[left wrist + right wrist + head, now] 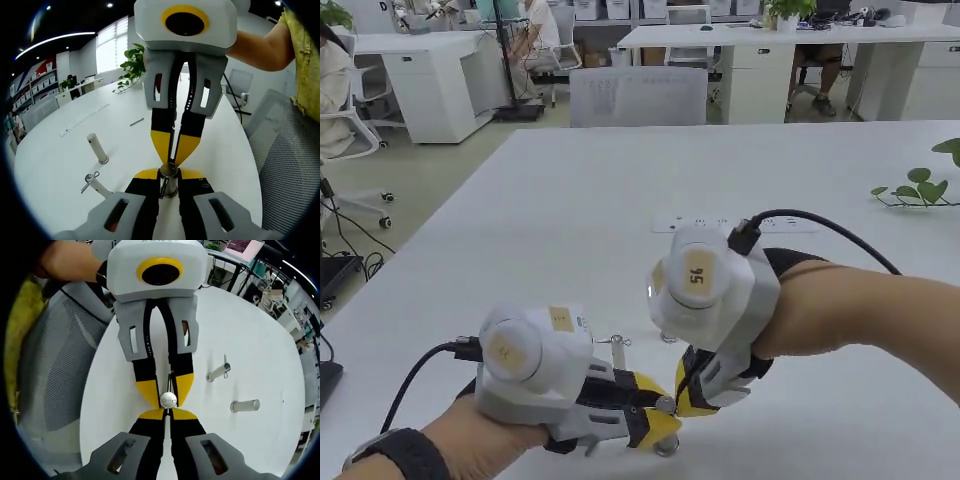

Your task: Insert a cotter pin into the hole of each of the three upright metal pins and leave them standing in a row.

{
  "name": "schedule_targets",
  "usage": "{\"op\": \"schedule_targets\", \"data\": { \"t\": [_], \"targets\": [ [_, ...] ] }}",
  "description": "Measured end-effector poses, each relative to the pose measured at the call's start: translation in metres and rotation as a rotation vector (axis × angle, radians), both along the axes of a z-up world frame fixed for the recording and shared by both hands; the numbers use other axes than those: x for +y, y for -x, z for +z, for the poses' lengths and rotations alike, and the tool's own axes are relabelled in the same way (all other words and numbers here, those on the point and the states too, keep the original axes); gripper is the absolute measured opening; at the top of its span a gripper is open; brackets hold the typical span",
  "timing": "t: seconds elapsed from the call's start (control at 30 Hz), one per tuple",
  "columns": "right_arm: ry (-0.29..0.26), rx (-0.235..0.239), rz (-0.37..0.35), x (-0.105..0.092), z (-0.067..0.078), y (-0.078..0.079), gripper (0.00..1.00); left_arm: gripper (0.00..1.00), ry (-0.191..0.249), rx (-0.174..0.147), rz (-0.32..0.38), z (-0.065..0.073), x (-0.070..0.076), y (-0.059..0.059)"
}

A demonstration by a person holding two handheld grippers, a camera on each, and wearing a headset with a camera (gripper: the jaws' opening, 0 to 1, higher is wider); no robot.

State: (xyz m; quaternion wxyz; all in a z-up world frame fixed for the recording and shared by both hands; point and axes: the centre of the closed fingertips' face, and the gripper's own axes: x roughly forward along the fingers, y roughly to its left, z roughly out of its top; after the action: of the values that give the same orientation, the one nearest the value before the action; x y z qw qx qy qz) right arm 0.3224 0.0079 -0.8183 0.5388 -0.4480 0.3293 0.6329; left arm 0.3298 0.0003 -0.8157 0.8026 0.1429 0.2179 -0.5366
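My left gripper (170, 175) is shut on an upright metal pin (169, 182) near the table's front edge. My right gripper (167, 414) faces it, shut on a thin cotter pin (172, 137) whose end sits at the head of the pin (168, 399). In the head view the left gripper (660, 420) and right gripper (685, 392) meet tip to tip above the pin's base (666, 446). A second metal pin (95, 184) stands free with a cotter pin through it. A third metal pin (97, 148), bare, stands beyond it.
A loose cotter pin (136, 122) lies farther out on the white table (570, 200). A white power strip (720, 222) and a trailing plant (920, 188) sit toward the far right. A grey chair (638, 95) stands at the far edge.
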Motion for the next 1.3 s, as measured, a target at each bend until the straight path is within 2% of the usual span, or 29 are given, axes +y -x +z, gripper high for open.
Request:
{"op": "schedule_targets", "data": {
  "t": [0.33, 0.83, 1.13, 1.3],
  "targets": [
    [-0.006, 0.006, -0.008, 0.000, -0.001, 0.000, 0.04, 0.11, 0.001, -0.001, 0.000, -0.001, 0.000, 0.000],
    [-0.013, 0.003, -0.025, -0.007, -0.002, -0.003, 0.12, 0.11, 0.009, 0.003, -0.001, -0.001, -0.002, 0.000],
    [-0.071, 0.019, -0.083, -0.019, 0.004, -0.007, 0.18, 0.11, 0.012, 0.008, 0.003, -0.001, -0.002, -0.001],
    [-0.120, 0.019, -0.137, -0.030, 0.010, -0.011, 0.20, 0.11, 0.012, 0.010, 0.010, -0.001, -0.002, -0.002]
  ]
}}
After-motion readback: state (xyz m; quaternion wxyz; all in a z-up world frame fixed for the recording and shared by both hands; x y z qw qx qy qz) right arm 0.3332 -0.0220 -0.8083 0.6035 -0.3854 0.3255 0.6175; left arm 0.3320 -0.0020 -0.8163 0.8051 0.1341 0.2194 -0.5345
